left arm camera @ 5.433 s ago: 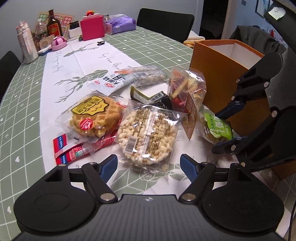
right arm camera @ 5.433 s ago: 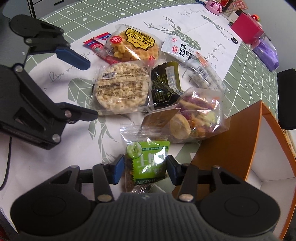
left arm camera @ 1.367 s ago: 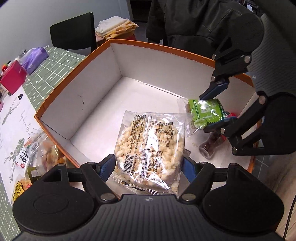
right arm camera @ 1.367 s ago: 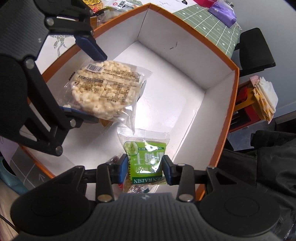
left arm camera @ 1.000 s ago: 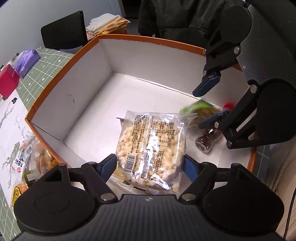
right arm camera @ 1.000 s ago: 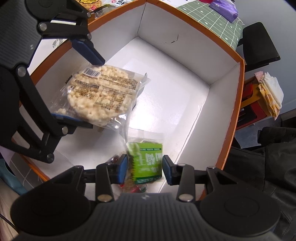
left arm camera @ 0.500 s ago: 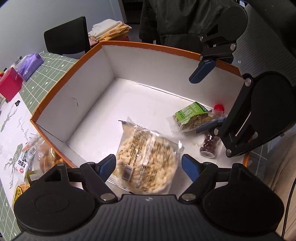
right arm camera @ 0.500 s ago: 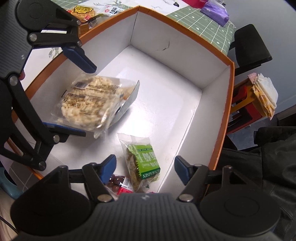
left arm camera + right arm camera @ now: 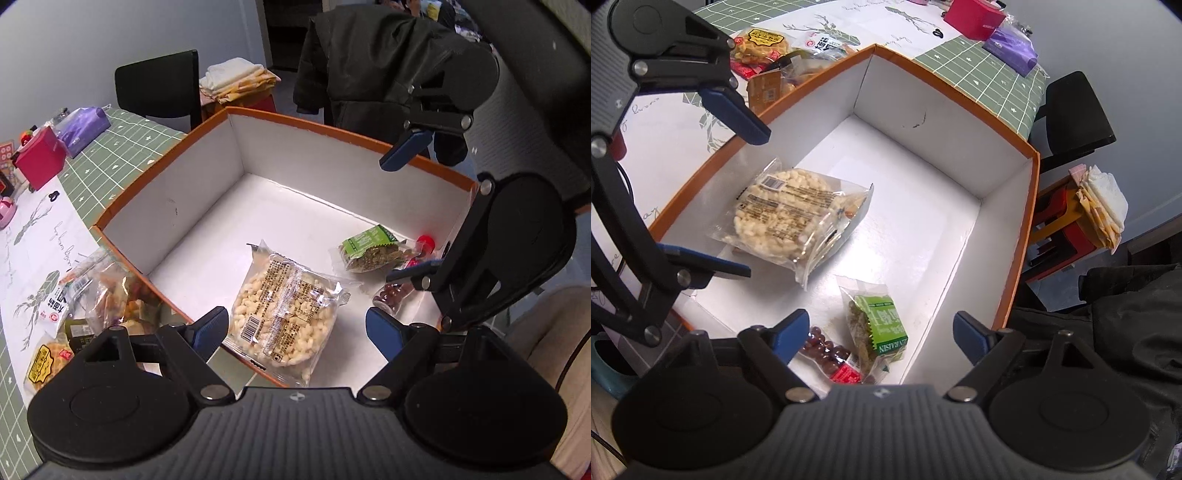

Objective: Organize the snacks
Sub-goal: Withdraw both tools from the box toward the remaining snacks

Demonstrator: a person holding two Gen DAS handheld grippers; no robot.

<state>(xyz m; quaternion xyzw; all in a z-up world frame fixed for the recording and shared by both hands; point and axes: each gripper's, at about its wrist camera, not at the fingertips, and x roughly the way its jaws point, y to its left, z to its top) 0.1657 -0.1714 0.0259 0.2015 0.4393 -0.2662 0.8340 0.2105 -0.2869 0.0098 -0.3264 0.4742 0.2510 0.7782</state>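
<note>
An orange box (image 9: pixel 332 127) with a white inside stands at the table's edge. A clear packet of puffed rice cake (image 9: pixel 284 314) lies flat on its floor. My left gripper (image 9: pixel 297 330) hovers above it with jaws opening and blue pads clear of the wrapper. A green raisin packet (image 9: pixel 879 325) lies in the near corner beside a packet of dark chocolate balls (image 9: pixel 827 354). Above those two, my right gripper (image 9: pixel 882 330) is opening, with nothing pressed between its pads. The right wrist view also shows the rice cake (image 9: pixel 786 218) and the left gripper (image 9: pixel 755 203) over it.
Left of the box, more snacks lie on the white runner: a waffle packet (image 9: pixel 44 360), a bag of mixed chips (image 9: pixel 118 295), a white noodle pack (image 9: pixel 827 46). A pink box (image 9: pixel 38 162) and a purple pack (image 9: pixel 83 125) sit further off. A black chair (image 9: pixel 159 88) and a dark coat (image 9: pixel 369 62) stand behind.
Both grippers have opened and risen. The rice cake dropped from the left gripper onto the box floor, and the raisin packet fell from the right gripper beside the chocolate balls.
</note>
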